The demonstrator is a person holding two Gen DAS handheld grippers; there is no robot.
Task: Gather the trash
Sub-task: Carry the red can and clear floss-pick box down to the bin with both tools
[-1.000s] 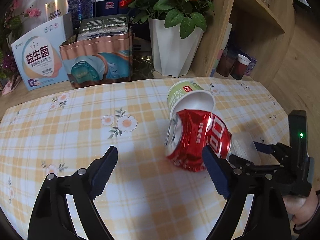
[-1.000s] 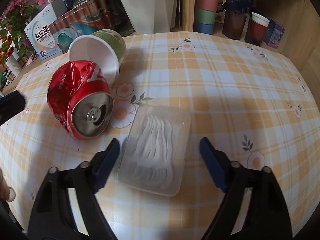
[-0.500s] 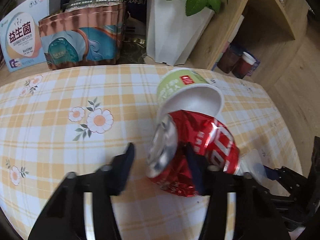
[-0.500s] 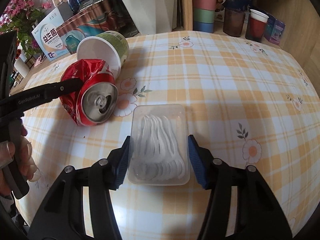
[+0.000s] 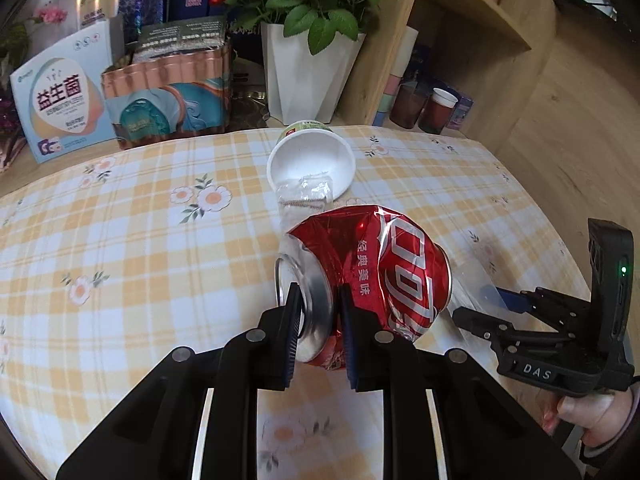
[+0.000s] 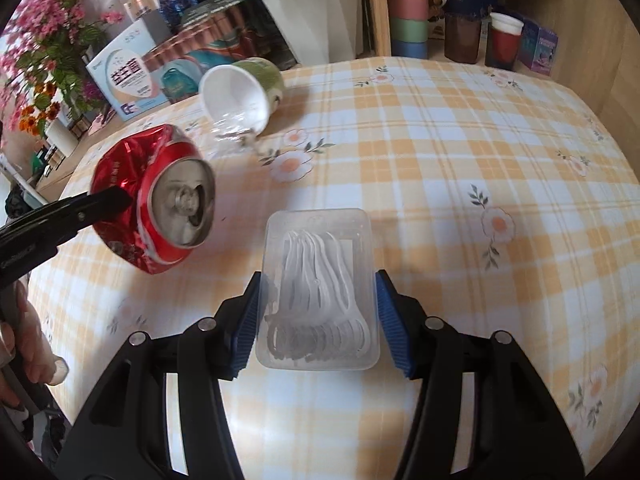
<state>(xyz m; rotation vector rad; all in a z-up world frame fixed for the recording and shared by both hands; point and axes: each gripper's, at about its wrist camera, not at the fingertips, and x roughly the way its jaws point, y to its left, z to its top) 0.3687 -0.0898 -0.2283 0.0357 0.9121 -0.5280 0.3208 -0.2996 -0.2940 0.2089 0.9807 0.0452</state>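
Left claw [image 5: 318,322] has just been closing, now clamped on crushed red soda can's [image 5: 384,276] rim. Right claw [image 6: 316,320] grips clear plastic floss-pick box [image 6: 318,288]. Paper cup [image 5: 310,164] lies tipped on counter [image 5: 140,240].

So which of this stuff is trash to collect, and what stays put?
Trash:
- can, in the left gripper
- plastic box, in the right gripper
- tipped cup
- clear wrapper by the cup

Leave:
- flower pot
- boxes behind the table
- shelf cups
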